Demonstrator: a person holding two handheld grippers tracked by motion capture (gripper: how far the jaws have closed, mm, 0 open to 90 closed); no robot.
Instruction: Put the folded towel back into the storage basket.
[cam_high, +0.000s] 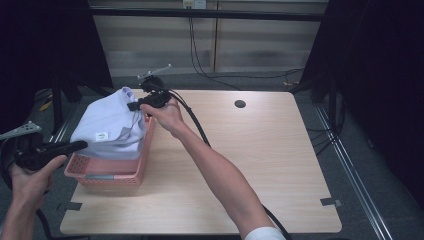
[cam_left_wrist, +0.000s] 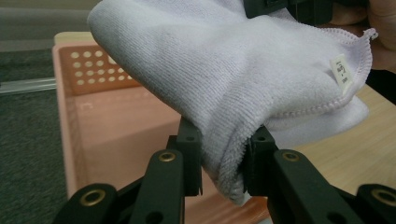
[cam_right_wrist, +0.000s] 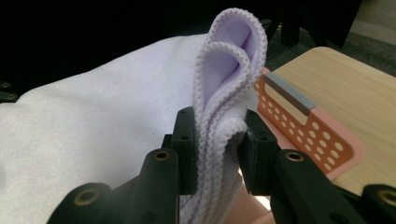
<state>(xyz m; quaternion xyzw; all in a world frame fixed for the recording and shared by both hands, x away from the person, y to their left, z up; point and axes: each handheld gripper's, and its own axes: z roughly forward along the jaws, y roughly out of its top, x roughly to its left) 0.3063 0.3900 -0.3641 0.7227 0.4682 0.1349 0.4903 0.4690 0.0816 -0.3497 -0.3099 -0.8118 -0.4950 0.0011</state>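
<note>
A pale lilac towel (cam_high: 112, 122) hangs stretched over a pink perforated basket (cam_high: 110, 175) at the table's left side. My left gripper (cam_high: 82, 145) is shut on the towel's near-left fold (cam_left_wrist: 224, 172), with the basket floor (cam_left_wrist: 126, 135) below it. My right gripper (cam_high: 134, 106) is shut on the towel's far edge, whose stitched hem (cam_right_wrist: 224, 93) rises doubled between the jaws. A small white label (cam_left_wrist: 342, 70) is sewn on the towel's edge. The basket's rim with a grey handle strip (cam_right_wrist: 287, 95) lies just right of the right jaws.
The wooden table (cam_high: 250, 160) stretches open to the right of the basket, with a round cable hole (cam_high: 240, 104) near its far edge. Black cables (cam_high: 197, 125) trail along my right forearm. Dark curtains flank both sides, and tape marks sit at the table's front corners.
</note>
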